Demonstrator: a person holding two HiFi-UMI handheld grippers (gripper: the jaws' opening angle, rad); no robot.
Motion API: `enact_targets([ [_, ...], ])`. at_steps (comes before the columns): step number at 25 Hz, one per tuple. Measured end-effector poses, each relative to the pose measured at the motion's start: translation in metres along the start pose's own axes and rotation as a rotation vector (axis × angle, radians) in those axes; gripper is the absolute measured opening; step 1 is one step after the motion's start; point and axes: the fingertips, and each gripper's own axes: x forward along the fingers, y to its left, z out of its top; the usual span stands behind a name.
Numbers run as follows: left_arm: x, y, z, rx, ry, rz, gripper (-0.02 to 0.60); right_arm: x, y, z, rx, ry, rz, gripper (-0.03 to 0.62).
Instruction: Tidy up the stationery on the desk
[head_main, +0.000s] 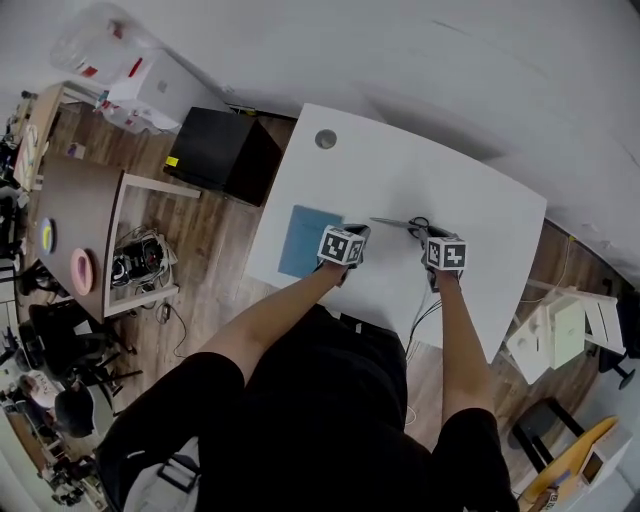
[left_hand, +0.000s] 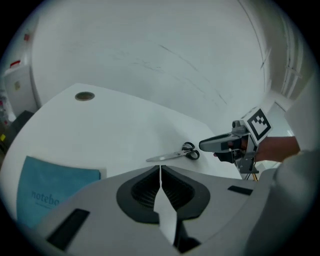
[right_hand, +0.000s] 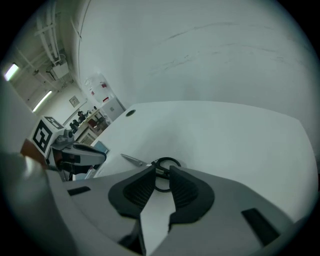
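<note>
The right gripper (right_hand: 161, 169) has its jaws partly apart. In its own view the black handle loops of a pair of scissors (right_hand: 134, 161) show in the gap at the tips, with the steel blades pointing away to the left. Whether the pads touch the handles cannot be told. From the left gripper view the right gripper (left_hand: 204, 145) has its tips just beside the handles, and the scissors (left_hand: 172, 156) lie flat on the desk. In the head view the right gripper (head_main: 428, 233) sits at the handle end of the scissors (head_main: 398, 222).

The left gripper (left_hand: 160, 167) has its jaws closed together with nothing between them. It is held over the desk, left of the scissors, with its tips (head_main: 357, 233) near the right edge of a blue notebook (head_main: 305, 240). In the left gripper view the notebook (left_hand: 50, 190) lies flat at the lower left, with part of the word printed on its cover showing.

Both things lie on a white desk (head_main: 400, 170), toward its near side. A round cable hole (head_main: 326, 139) sits in the far left corner, well apart from them. A black cabinet (head_main: 215, 150) stands on the wooden floor just left of the desk.
</note>
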Motion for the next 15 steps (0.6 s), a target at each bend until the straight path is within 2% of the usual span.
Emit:
enact_targets([
  [3, 0.012, -0.001, 0.0, -0.064, 0.001, 0.015, 0.02, 0.008, -0.001, -0.001, -0.03, 0.031, 0.026, 0.081],
  [11, 0.038, -0.003, 0.006, -0.066, 0.032, 0.038, 0.02, 0.023, 0.004, 0.005, -0.022, 0.054, 0.093, 0.081],
  [15, 0.049, -0.004, 0.011, -0.035, 0.059, 0.05, 0.02, 0.027, 0.002, 0.001, -0.027, 0.081, 0.111, 0.081],
])
